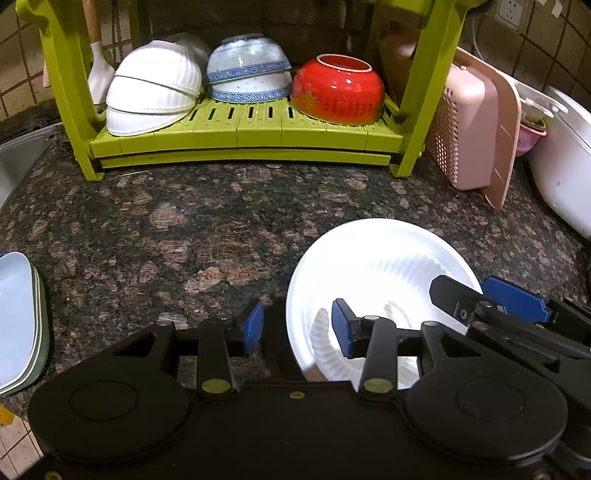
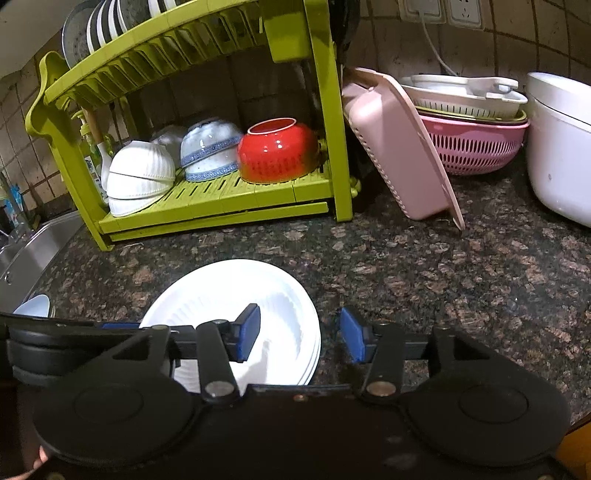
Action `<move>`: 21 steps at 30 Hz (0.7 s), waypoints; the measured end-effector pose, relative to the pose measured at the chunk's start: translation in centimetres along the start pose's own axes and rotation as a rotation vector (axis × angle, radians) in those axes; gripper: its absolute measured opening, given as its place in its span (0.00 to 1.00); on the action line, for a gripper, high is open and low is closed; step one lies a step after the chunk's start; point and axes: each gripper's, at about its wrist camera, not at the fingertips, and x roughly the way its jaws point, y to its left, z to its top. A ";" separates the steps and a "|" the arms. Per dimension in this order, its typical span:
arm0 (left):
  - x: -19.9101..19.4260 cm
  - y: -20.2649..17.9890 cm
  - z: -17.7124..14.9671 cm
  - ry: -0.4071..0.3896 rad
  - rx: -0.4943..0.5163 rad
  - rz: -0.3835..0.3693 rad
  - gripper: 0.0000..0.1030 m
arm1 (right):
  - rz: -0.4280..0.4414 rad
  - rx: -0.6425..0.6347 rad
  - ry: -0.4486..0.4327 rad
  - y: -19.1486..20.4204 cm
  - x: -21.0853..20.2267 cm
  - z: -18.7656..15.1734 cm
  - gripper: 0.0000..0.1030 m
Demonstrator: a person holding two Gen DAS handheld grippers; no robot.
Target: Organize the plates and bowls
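Left wrist view shows the left gripper [image 1: 297, 328] low over the granite countertop [image 1: 184, 221], its blue pads apart, straddling the left rim of a stack of white ribbed plates [image 1: 369, 254]: one pad sits inside the top plate, the other outside over bare stone. The right gripper [image 2: 300, 332] straddles the opposite rim in the same way, pads apart, one over the plate well and one over the counter. From the right wrist view the stack shows at least three rims at its edge. Neither gripper is closed on the plates; whether the pads touch the rim cannot be told.

At the left edge lies a stack of pale blue square dishes [image 1: 18, 317], well apart from the plates. Beyond open counter stands a green dish rack [image 1: 243, 136]. Its lower shelf holds, upside down, three white ribbed bowls [image 1: 155, 92] nested on the left, two blue-patterned bowls [image 1: 247, 70] in the middle, and one red bowl [image 1: 338, 90] on the right. Its upper tier carries upright plates [image 2: 107, 22]. Right of the rack lean a pink basket [image 1: 461, 129], then a pink colander [image 2: 476, 147] and a white rice cooker [image 2: 561, 147].
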 end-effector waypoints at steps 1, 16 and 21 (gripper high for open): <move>-0.1 0.1 0.0 -0.005 -0.003 0.002 0.49 | 0.001 -0.001 -0.004 0.0 -0.1 0.0 0.50; -4.1 0.5 -0.6 -0.167 -0.019 0.080 0.57 | -0.020 -0.038 -0.172 0.3 -3.2 -0.1 0.54; -5.1 0.3 -1.0 -0.215 0.003 0.119 0.58 | -0.021 -0.029 -0.202 0.4 -4.0 -0.5 0.54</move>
